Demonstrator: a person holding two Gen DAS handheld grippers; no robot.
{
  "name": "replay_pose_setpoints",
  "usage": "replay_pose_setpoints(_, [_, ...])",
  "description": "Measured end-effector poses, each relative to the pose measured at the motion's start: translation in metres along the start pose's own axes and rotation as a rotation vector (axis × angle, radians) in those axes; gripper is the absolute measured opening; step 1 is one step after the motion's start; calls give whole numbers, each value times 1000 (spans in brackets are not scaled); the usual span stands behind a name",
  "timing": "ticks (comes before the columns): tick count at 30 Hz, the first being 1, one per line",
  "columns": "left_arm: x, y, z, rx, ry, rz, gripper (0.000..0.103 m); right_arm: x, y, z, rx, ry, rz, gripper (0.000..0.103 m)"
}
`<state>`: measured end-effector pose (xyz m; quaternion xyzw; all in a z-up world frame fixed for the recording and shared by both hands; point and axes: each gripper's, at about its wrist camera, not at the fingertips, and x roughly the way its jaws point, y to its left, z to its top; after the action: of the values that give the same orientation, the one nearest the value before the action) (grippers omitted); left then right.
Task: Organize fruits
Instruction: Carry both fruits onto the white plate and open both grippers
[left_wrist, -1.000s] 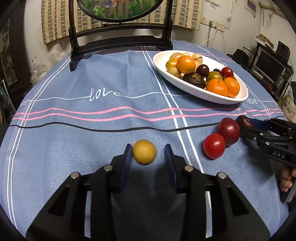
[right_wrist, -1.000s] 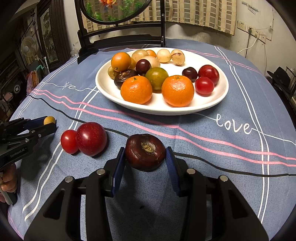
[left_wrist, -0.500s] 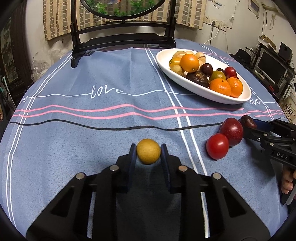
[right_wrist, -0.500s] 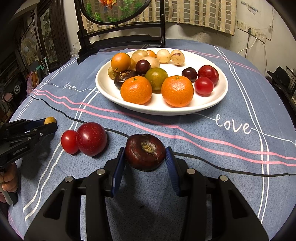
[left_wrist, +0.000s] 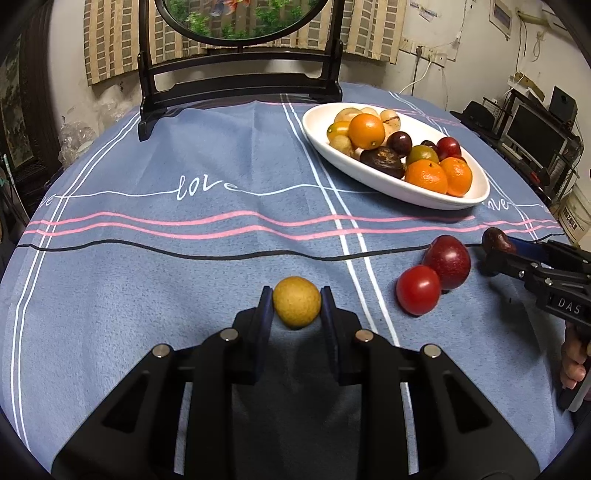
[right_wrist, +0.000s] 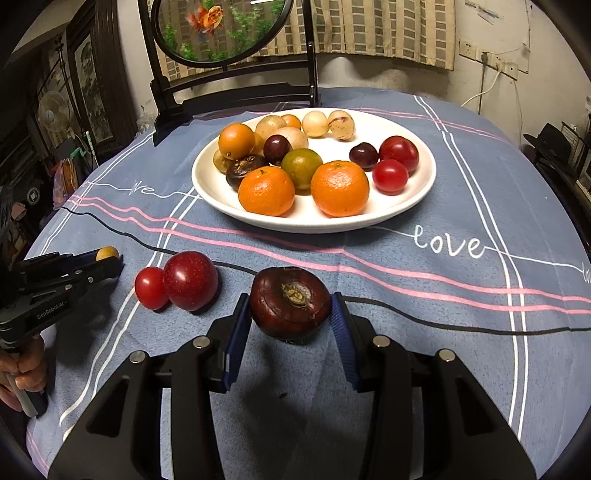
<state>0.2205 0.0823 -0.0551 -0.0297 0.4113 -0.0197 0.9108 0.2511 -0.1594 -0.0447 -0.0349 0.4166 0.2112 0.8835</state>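
My left gripper (left_wrist: 296, 308) is shut on a small round yellow-brown fruit (left_wrist: 296, 303) just above the blue cloth. In the right wrist view my right gripper (right_wrist: 290, 318) is shut on a dark brown water chestnut (right_wrist: 290, 302), lifted slightly so its shadow falls below. Between the two grippers lie a red cherry tomato (left_wrist: 418, 289) and a dark red plum (left_wrist: 447, 261), touching each other. The white oval plate (right_wrist: 421, 192) beyond holds several fruits: oranges, a green one, dark cherries, red tomatoes and pale longans. The right gripper (left_wrist: 496, 251) also shows at the right of the left wrist view.
A blue tablecloth (left_wrist: 184, 221) with pink, white and black lines covers the round table. A black wooden stand (left_wrist: 236, 85) with an oval picture sits at the far edge. A person's hand (right_wrist: 22, 373) holds the left gripper's handle. Shelves and clutter (left_wrist: 535, 140) stand beyond the table.
The left gripper's jaws closed onto the yellow-brown fruit, which earlier lay loose between them. The right gripper with the water chestnut has risen slightly off the cloth.
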Motion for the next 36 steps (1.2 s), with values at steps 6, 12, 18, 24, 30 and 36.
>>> replay_pose_setpoints(6, [-9, -7, -3, -9, -15, -30, 26, -8, 4, 0, -10, -26, -1, 44])
replay_pose_setpoints(12, [-23, -17, 1, -30, -45, -74, 26, -18, 6, 3, -18, -67, -6, 44])
replay_pose_setpoints(18, [-29, -30, 14, -15, -64, -95, 26, -26, 7, 5, -24, -90, -2, 44])
replay_pose_setpoints(24, [-29, -44, 52, 8, -74, -132, 26, -38, 5, 24, -50, -139, -11, 44])
replay_pose_setpoints(30, [-3, -66, 110, 54, -88, -110, 26, -24, -23, 68, 9, -204, -7, 44])
replay_pose_setpoints(36, [48, -82, 153, 81, -79, -75, 26, 19, -55, 89, 97, -193, 27, 44])
